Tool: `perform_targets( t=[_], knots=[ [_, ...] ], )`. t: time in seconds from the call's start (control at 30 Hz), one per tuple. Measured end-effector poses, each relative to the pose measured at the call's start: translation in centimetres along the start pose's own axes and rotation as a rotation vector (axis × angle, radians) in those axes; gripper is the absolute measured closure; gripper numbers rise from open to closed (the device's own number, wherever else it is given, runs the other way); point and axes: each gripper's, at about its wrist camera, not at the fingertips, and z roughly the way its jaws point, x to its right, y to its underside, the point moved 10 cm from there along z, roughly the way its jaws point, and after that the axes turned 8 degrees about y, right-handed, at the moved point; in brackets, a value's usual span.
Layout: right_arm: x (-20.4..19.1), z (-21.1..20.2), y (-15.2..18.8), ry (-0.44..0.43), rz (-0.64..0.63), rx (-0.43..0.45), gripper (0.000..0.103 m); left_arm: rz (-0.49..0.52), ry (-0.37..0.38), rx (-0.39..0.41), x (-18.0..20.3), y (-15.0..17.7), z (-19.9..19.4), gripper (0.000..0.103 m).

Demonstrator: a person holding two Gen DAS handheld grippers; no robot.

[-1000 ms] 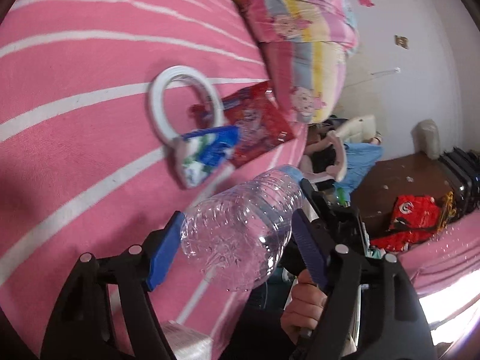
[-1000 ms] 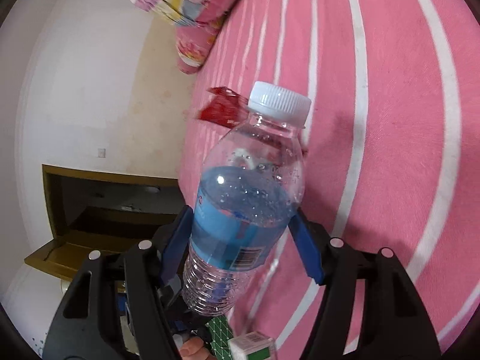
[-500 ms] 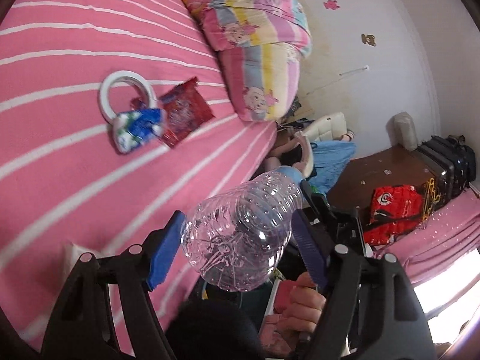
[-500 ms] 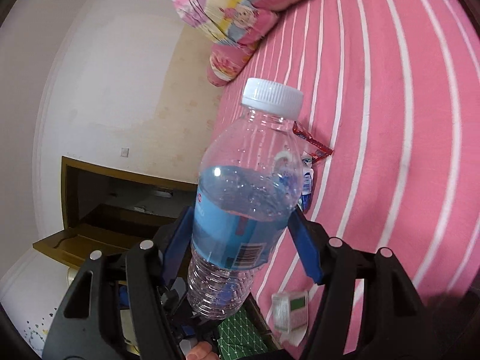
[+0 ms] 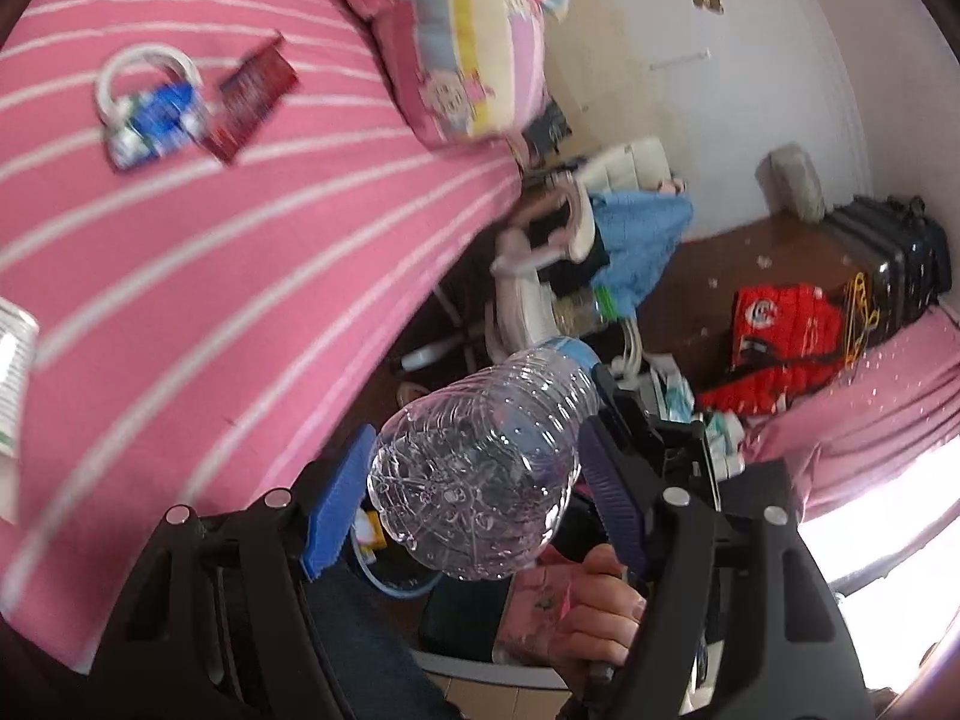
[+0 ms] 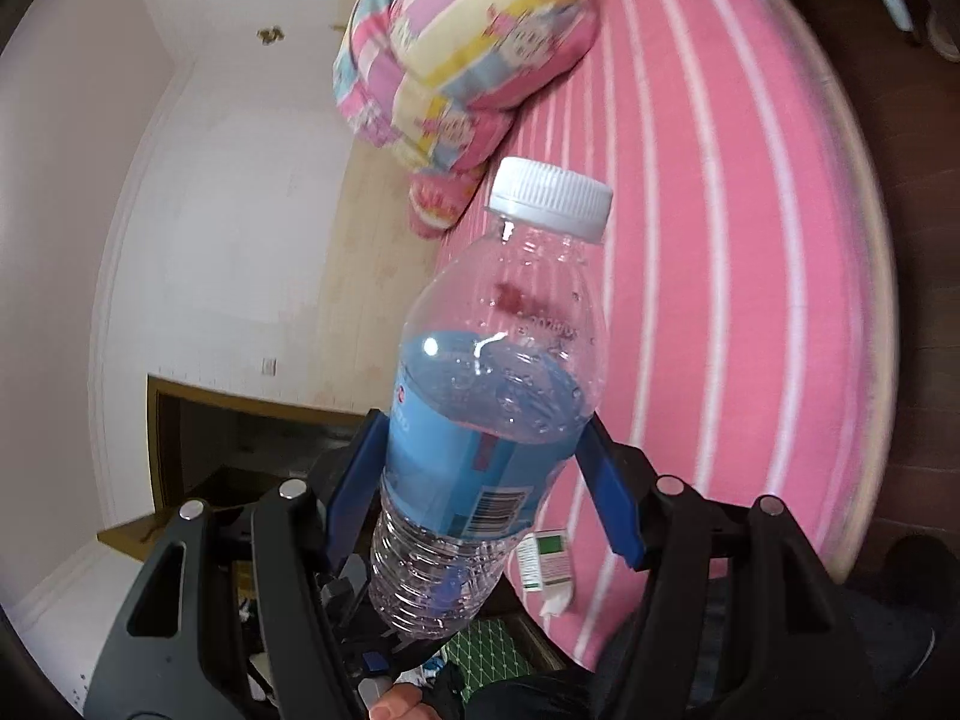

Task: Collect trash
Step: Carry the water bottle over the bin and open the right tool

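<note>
Below, pink striped bed (image 5: 198, 252); both tongs (image 5: 480, 504) (image 6: 486, 480) clamped around clear bottle (image 6: 498, 396).

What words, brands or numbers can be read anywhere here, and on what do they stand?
None can be read for sure.
Bottle label: a barcode and white letters at its edge, too curved to read.
Green and white carton on the bed: print too small.
Red wrapper and blue packet: blurred.
Red bag on the floor: a round white mark, unreadable.
</note>
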Motion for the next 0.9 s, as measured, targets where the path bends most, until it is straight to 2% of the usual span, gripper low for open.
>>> perform_targets(
  t=[0.2, 0.5, 0.9],
  knots=[
    [4.4, -5.7, -2.1, 0.024, 0.048, 0.060, 0.039, -0.005, 0.005, -0.108, 1.4, 3.9, 6.2, 0.036],
    [14.5, -13.3, -4.9, 0.063, 0.211, 0.126, 0.039, -0.013, -0.032, -0.295, 1.3, 10.1, 16.3, 0.036],
    [26.8, -17.0, -5.7, 0.097, 0.450, 0.151, 0.039, -0.032, -0.138, -0.505, -2.9, 16.2, 24.8, 0.037]
  ],
)
